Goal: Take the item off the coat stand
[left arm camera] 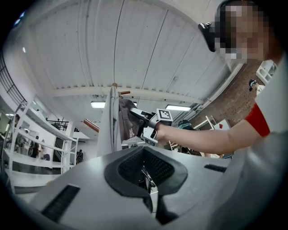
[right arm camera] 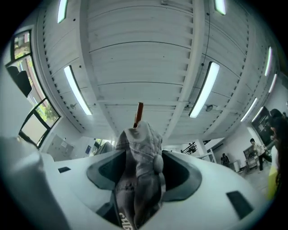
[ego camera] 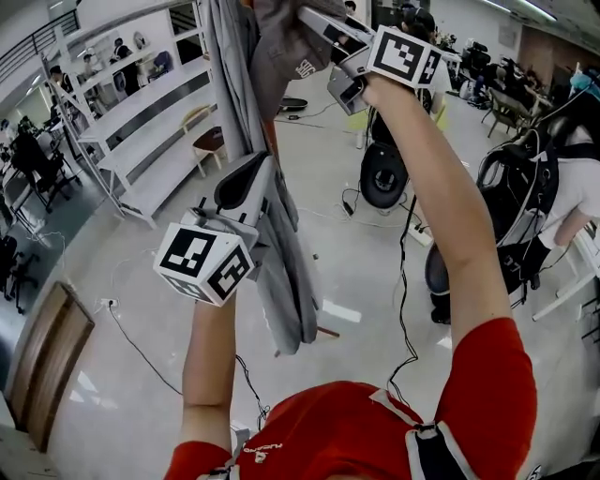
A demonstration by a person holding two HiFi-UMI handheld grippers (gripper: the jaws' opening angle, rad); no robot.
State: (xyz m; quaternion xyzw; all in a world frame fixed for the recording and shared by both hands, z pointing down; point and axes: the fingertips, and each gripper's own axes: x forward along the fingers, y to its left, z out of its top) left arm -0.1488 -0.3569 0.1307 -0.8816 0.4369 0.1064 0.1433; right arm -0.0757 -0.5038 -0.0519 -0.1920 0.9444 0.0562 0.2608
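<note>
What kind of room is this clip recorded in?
Likely a large lab or workshop hall: white shelving racks, a cable trailing over the floor, strip lights under a panelled ceiling.

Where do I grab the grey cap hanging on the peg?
Grip the grey cap's crown from below, one jaw each side, as the open right gripper is placed. It hangs over a wooden peg poking above it, so lifting upward should free it.

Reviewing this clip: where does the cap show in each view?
Head view: cap at top centre, above the hanging coat.
Left gripper view: cap at centre, right of the coat.
Right gripper view: cap at bottom centre.
Shared landmark: the right gripper, its fingers either side of the cap.
</note>
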